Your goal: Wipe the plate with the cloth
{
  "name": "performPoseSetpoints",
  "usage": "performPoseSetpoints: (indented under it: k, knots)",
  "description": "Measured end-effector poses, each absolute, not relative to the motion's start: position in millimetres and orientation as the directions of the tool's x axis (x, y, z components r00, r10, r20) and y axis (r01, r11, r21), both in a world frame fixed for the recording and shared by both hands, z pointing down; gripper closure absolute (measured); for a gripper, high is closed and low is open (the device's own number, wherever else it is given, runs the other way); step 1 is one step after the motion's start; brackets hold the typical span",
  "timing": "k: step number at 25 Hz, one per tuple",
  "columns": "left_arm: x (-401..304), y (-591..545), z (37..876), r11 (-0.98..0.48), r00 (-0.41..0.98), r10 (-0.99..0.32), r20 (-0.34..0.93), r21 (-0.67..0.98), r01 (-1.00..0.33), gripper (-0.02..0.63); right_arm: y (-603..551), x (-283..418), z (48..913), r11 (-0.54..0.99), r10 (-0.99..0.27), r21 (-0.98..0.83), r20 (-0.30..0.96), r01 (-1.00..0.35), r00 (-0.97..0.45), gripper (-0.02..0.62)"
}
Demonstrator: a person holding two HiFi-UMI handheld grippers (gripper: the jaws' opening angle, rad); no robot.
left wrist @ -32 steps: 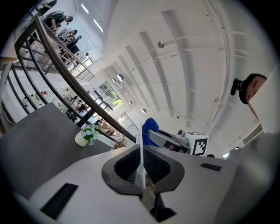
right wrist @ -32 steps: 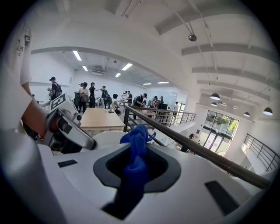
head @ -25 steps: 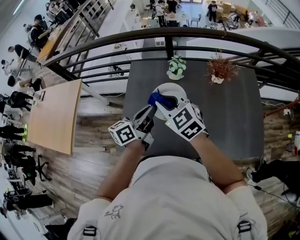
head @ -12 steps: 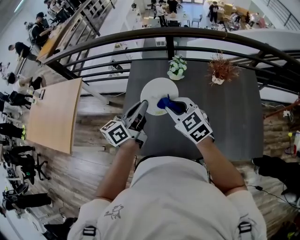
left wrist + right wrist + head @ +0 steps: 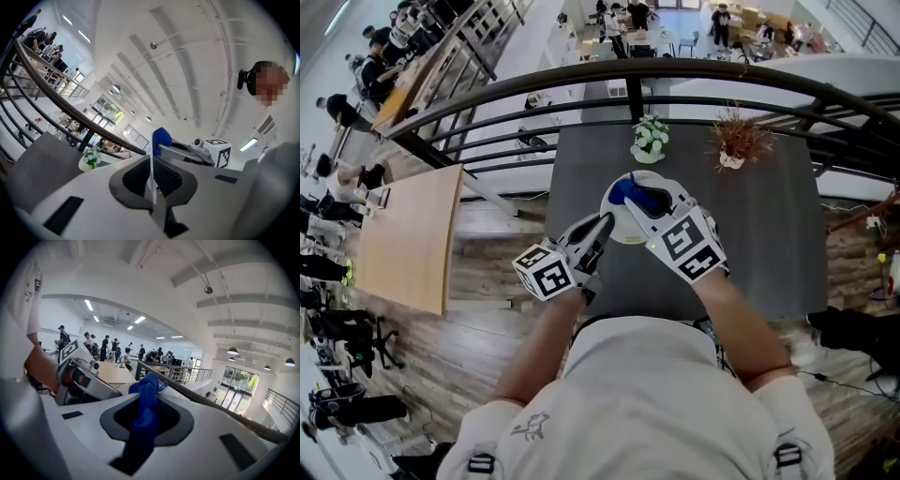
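**Head view.** The round white ceramic plate [image 5: 622,229] is gripped at its near rim by the left gripper [image 5: 602,225]. It sits above the dark grey counter [image 5: 769,234] and appears to be lifted clear of it.

**Left gripper view.** The fingers [image 5: 132,177] are closed almost fully on the thin rim, which shows edge-on between them. Holding the plate by its rim leaves the whole face free for wiping.

**Right gripper view.** The right gripper [image 5: 643,201] brings the bunched blue cloth [image 5: 628,194] against the plate's face. Its fingers [image 5: 174,420] are clamped on the cloth, and a tuft projects past the tips, so fabric rather than plastic meets the plate.

**Judged stage.** Wiping is under way, with 1 gripper steadying and the other rubbing.

**Surroundings.** A white-flowered potted plant [image 5: 649,136] and a brown dried plant [image 5: 736,139] stand at the counter's far edge, well apart from the work
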State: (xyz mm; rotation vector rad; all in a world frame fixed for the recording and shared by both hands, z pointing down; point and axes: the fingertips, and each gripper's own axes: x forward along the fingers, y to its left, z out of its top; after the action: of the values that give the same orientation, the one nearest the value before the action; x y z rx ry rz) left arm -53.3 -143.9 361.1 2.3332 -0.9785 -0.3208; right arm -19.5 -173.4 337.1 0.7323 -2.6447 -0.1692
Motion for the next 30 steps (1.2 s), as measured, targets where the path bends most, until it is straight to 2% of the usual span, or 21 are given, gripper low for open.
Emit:
performPoseSetpoints:
  k: [4, 9, 14, 20, 25, 30]
  knots:
    - [-63.5, -150.6, 347.6, -0.551, 0.667, -0.744, -0.029, 0.591, -0.589, 0.588, -139.7, -43.7, 346.8, 0.894, -0.447, 0.2, 0.329, -0.401, -0.832, 0.528]
    - [-80.4, -153.7, 334.8, -0.538, 0.637, -0.77, -0.013, 0.548, -0.64, 0.586, -127.0, -39.1, 384.1, 0.922, -0.386, 0.133, 0.4, -0.364, -0.831, 0.528]
    - [-86.3, -151.9, 342.6, -0.57, 0.669, -0.743, 0.022, 0.503, -0.65, 0.588, -157.0, 2.0, 395.0, 0.884, -0.455, 0.118, 0.434, -0.452, -0.777, 0.528]
    - [-77.3, -137.4, 356.4, -0.663, 0.742, -0.659, 0.126, 0.368, -0.652, 0.588, -177.4, 33.1, 362.6, 0.843, -0.531, 0.138, 0.36, -0.519, -0.767, 0.528]
    - [-80.2, -137.8, 346.4, -0.699, 0.706, -0.679, 0.202, 0.115, -0.706, 0.589, -181.1, 21.3, 325.8, 0.862, -0.505, 0.116, 0.286, -0.494, -0.814, 0.528]
    - [-85.9, -143.4, 326.0, -0.678, 0.63, -0.735, 0.251, -0.293, -0.675, 0.589, -177.3, 8.5, 288.4, 0.891, -0.454, 0.11, 0.226, -0.44, -0.862, 0.528]
